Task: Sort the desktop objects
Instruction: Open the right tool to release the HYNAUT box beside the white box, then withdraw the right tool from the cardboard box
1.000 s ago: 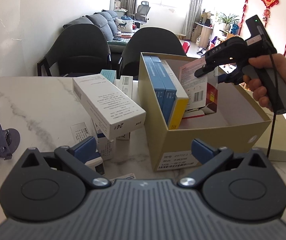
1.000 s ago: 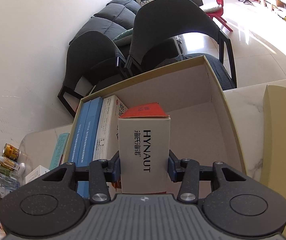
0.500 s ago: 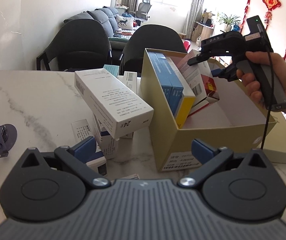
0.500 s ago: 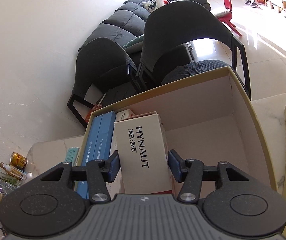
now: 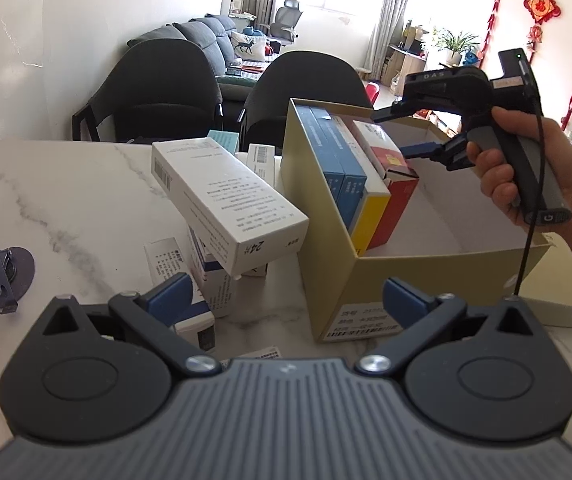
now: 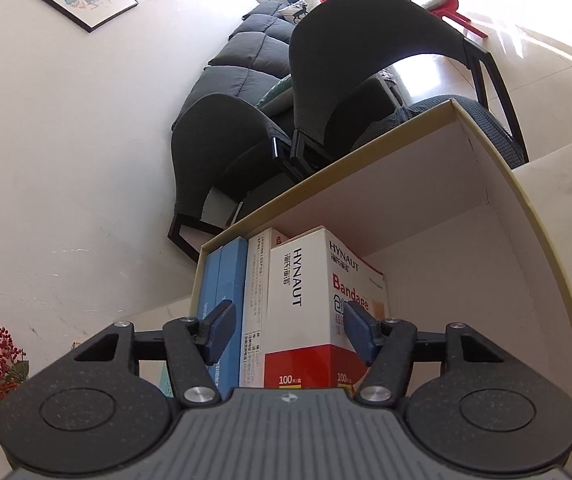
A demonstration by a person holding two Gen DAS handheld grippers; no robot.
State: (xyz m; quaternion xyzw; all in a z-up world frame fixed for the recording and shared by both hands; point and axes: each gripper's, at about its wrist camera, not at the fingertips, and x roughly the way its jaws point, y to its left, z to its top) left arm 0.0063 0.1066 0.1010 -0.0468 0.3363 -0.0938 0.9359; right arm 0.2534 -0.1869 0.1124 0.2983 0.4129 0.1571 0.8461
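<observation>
Bandage box released into cardboard box; grip coming off.

Left wrist view: left gripper [image 5: 286, 300] low over counter [image 5: 85, 200], jaws wide apart, nothing between; loose white carton [image 5: 225, 200] propped on other packs just ahead, not yet sorted. Right gripper [image 5: 426, 132] over cardboard box [image 5: 406, 280], held by a hand [image 5: 526, 172]. Bandage box [image 5: 394, 184], a second ago tilted and lifted clear in the clamp, now upright against the yellow-ended pack [image 5: 370, 208].

Right wrist view: right gripper [image 6: 286, 332] jaws opening, pads clear of both faces; bandage box [image 6: 306, 300] between them, untouched, standing beside blue packs [image 6: 221, 272] at the box's left end. Placement judged complete; white carton the likely next pick.
</observation>
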